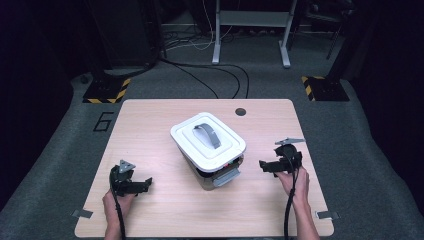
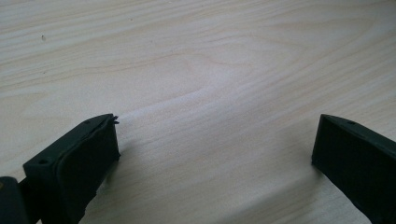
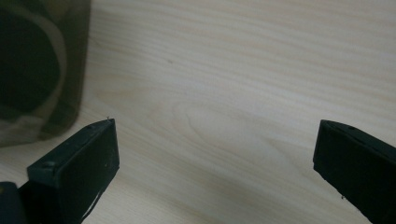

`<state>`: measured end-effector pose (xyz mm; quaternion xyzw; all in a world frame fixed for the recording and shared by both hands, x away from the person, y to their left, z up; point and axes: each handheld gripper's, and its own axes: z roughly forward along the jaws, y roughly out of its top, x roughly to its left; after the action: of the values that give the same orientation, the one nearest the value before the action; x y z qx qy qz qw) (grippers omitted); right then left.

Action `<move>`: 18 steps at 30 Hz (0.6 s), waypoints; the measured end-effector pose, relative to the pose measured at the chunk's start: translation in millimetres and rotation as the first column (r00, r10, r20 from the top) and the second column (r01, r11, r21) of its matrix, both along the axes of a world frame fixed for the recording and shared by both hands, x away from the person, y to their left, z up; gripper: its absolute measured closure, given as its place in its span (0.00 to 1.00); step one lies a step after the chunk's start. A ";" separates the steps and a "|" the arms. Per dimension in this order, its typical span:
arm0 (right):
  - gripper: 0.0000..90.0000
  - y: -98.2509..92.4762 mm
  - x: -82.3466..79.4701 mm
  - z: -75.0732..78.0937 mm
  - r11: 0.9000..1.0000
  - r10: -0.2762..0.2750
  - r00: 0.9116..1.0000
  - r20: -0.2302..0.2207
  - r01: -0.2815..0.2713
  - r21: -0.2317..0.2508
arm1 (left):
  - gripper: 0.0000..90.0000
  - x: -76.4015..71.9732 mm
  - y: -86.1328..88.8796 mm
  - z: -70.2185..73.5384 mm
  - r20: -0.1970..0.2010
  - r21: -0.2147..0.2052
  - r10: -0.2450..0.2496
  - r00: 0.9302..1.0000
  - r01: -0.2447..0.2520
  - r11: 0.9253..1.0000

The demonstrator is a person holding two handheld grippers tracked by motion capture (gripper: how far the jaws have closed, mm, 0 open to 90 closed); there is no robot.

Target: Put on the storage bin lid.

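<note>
Storage box (image 1: 210, 150) with white lid (image 1: 200, 142) and grey handle (image 1: 209, 135), at the middle of the wooden table (image 1: 150, 115), lid on, grey latch (image 1: 226, 176) at its near end. From the high view: left gripper (image 1: 145, 184) low near the table's left front, right gripper (image 1: 263, 166) just right of the box, both well apart from it. From the left gripper view (image 2: 215, 140): jaws spread wide over bare wood. From the right gripper view (image 3: 215, 140): jaws likewise spread, the box's translucent wall (image 3: 39, 70) blurred at upper left.
</note>
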<state>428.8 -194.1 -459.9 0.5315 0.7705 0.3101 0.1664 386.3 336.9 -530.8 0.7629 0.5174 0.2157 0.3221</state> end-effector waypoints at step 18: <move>0.00 -15.2 -21.3 -64.8 0.997 -0.065 0.996 0.053 0.067 -0.044 | 0.00 0.1 0.0 -0.1 0.002 0.000 0.001 1.000 -0.001 1.000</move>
<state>407.5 -209.4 -524.6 0.5446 0.7548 0.3004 0.2086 386.4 336.9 -530.9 0.7626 0.5173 0.2166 0.3225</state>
